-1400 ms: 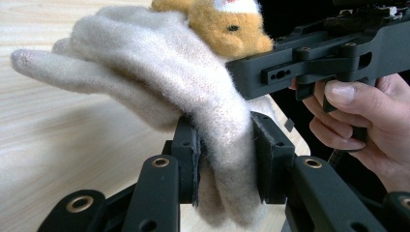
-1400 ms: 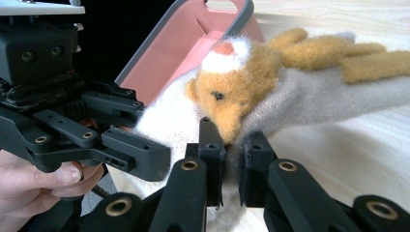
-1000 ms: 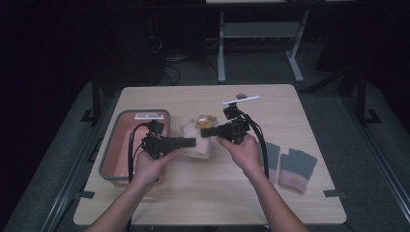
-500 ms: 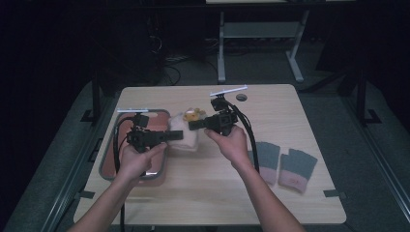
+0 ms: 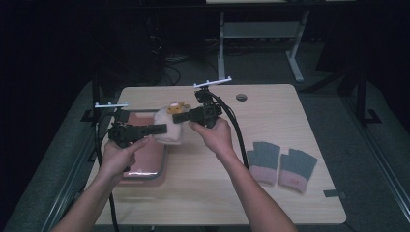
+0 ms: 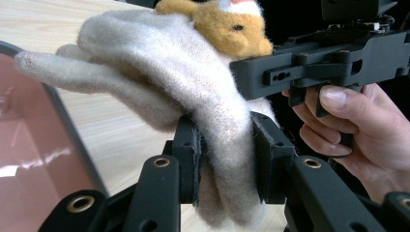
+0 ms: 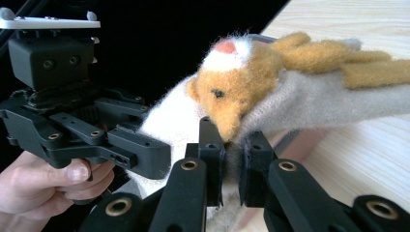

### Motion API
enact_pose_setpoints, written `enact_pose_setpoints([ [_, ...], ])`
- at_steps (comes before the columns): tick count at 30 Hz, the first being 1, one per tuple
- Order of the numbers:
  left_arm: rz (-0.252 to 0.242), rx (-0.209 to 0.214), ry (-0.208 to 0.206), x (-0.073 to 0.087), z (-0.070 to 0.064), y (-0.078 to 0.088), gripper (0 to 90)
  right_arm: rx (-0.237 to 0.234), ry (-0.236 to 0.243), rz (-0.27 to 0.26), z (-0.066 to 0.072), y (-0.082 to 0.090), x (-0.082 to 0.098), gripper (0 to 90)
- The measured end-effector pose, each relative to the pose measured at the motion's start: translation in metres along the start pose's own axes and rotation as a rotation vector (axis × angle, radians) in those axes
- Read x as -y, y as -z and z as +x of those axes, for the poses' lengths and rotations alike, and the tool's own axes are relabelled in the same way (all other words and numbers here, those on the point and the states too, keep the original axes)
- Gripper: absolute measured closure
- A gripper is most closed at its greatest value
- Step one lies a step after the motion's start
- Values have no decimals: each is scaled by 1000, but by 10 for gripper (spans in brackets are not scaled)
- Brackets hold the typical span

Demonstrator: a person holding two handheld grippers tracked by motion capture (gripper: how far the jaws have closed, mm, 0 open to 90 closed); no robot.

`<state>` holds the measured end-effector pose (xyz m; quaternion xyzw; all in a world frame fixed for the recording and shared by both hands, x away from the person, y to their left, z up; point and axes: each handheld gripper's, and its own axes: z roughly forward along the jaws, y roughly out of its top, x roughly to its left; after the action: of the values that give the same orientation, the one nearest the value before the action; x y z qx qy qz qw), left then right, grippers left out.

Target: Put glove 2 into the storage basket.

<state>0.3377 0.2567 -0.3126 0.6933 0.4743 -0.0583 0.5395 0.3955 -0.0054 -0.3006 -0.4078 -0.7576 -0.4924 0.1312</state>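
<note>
the left gripper (image 5: pixel 162 128), left of centre in the high view, has its jaws clamped on a cream fuzzy glove (image 5: pixel 169 130); in the left gripper view the two black pads (image 6: pixel 189 166) squeeze a thick fold of the glove (image 6: pixel 193 82) at the bottom centre of the frame. the right gripper (image 5: pixel 178 116), just above and right of it in the high view, is clamped on the same glove; in the right gripper view its pads (image 7: pixel 212 159) stand close together at lower centre, pinching the cream fabric right below the orange animal face (image 7: pixel 232 92) sewn on the glove (image 7: pixel 309 104). the glove hangs between the two tools, lifted off the table (image 5: pixel 270 193), over the right edge of the reddish tray (image 5: pixel 145 166) at centre left. a pair of grey gloves with pink cuffs (image 5: pixel 281 165) lies at the lower right of the table, well apart. no readable writing or brand shows on anything.
</note>
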Motion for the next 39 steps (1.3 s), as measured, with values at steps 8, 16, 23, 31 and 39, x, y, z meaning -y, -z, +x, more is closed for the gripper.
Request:
enact_pose_setpoints([
  [8,-15,-27,22,4,15,25,672,-27,14,20,12,-28,-8,823],
  [16,-34,-47,42,8,27,45,672,-46,20,48,21,-52,-15,822],
  [23,-31,-64,49,11,33,57,672,-56,26,66,28,-67,-18,822],
  [31,-10,-86,85,18,52,61,671,-90,-12,81,19,-90,-12,821],
  [39,21,-115,120,28,70,60,672,-120,-71,111,5,-115,-3,821],
])
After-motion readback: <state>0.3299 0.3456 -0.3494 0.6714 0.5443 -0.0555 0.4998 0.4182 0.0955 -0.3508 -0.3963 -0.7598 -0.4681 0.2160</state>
